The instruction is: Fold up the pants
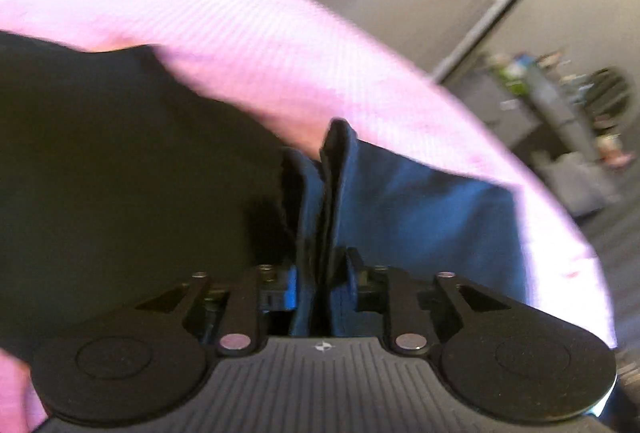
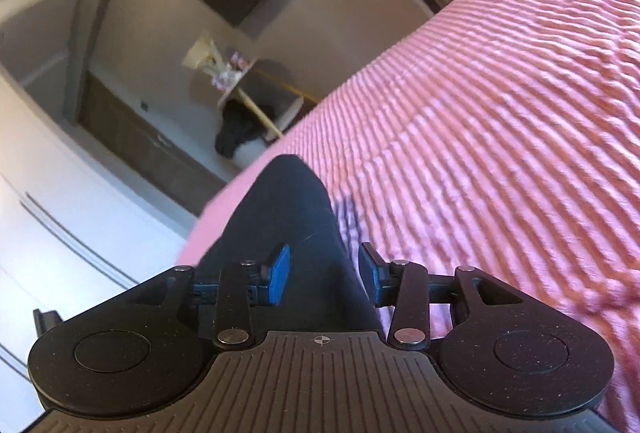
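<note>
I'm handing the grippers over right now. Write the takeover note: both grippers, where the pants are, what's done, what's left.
Left gripper: shut on a bunched blue edge of the pants, the cloth rising between its pads.
Right gripper: dark pants fabric runs between the blue pads; whether they pinch it is not clear.
The pants hang from both grippers over the pink ribbed bedspread.
Done: both ends picked up.
Left: no finished fold shows yet; lay the pants down, fold and flatten.

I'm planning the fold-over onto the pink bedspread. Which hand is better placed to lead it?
Probably the left. The left tongs pinch a bunched fold of the pants. In the right tongs dark cloth lies between the pads, but a gap shows beside it, so that grip looks looser above the bedspread.
</note>
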### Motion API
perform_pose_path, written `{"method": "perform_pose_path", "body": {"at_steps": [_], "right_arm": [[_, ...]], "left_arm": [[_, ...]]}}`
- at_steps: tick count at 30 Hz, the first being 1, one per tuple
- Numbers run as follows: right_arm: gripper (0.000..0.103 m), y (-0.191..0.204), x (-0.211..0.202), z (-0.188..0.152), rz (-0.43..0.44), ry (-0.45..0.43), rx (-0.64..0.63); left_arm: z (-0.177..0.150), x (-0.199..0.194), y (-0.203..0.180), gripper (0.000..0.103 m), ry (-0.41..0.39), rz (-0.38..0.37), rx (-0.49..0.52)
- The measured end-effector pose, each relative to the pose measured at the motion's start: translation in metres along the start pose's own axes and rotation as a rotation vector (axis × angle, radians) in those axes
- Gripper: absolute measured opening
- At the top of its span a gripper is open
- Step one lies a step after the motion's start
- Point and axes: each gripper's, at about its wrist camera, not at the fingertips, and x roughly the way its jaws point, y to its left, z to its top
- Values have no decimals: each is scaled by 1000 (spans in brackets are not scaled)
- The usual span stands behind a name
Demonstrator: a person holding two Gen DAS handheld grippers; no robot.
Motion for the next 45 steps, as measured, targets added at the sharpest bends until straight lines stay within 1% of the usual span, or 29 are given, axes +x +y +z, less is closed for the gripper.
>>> {"method": "perform_pose_path", "body": {"at_steps": [1, 2, 3, 4, 5, 7, 8, 10, 13, 14, 16, 18, 20, 22, 24, 25, 26, 27, 28, 29, 30, 33, 34, 35, 36, 38, 40, 42, 45], "right_arm": [[42, 5, 6, 1, -10, 15, -11], [42, 10, 11, 1, -22, 23, -27], [37, 17, 17, 2, -38, 27, -54], [30, 24, 23, 4, -49, 31, -93], [26, 34, 29, 5, -58, 35, -141], [25, 55, 44, 8, -79, 44, -231], [21, 63, 53, 10, -85, 53, -272], [19, 78, 73, 13, -96, 65, -335], [19, 84, 107, 15, -173, 69, -415], [18, 81, 119, 15, -196, 92, -415], [15, 64, 150, 13, -245, 192, -382], [15, 55, 154, 6, -226, 172, -400], [15, 58, 148, 5, -218, 172, -409], [17, 61, 131, 6, -208, 173, -375], [19, 51, 98, 3, -139, 167, -275], [19, 46, 81, 2, -110, 165, -221], [19, 39, 63, -2, -84, 165, -165], [18, 32, 49, -6, -75, 174, -125], [17, 25, 40, -10, -76, 183, -98], [14, 20, 29, -15, -80, 192, -83], [14, 15, 21, -20, -87, 198, -82], [17, 13, 3, -24, -91, 214, -94], [26, 12, -2, -22, -77, 224, -71], [38, 9, -5, -21, -60, 236, -33], [43, 6, -8, -20, -35, 252, 17], [48, -1, -10, -20, 21, 259, 96], [48, -4, -8, -21, 29, 261, 135], [48, -1, -6, -23, 27, 272, 136], [52, 7, -7, -22, 33, 258, 93]], "left_arm": [[-5, 0, 6, 38, -10, 23, 5], [-9, 1, 9, 52, -22, 20, 3], [-13, 0, 13, 66, -33, 8, -12], [-16, 2, 14, 70, -41, -12, -29], [-18, 4, 15, 73, -47, -28, -42], [-19, 9, 17, 73, -38, -32, -51], [-18, 12, 16, 73, -37, -31, -51], [-16, 14, 17, 73, -41, -35, -48], [-10, 20, 17, 73, -37, -39, -49], [-9, 22, 17, 73, -34, -39, -51], [-7, 24, 21, 74, -30, -36, -54], [-5, 27, 19, 74, -36, -36, -54], [-5, 29, 18, 73, -39, -41, -53], [-5, 29, 17, 68, -36, -43, -45], [-4, 27, 17, 50, -26, -35, -22], [-4, 25, 18, 45, -20, -26, -5], [-5, 25, 18, 36, -16, -18, 11], [-4, 26, 17, 26, -15, -5, 21], [-3, 25, 19, 24, -12, -2, 18], [-3, 24, 21, 17, -10, -19, 3], [-2, 21, 23, 13, -9, -43, -14], [1, 7, 19, 11, -49, -65, -28], [1, -1, 18, 11, -74, -70, -24], [2, -9, 19, 10, -95, -74, -28], [3, -16, 20, 10, -108, -84, -37], [6, -30, 26, 10, -137, -96, -46], [9, -37, 32, 10, -157, -65, -28], [10, -41, 43, 10, -171, -14, -9], [4, -38, 58, 15, -141, 71, -11]]}}
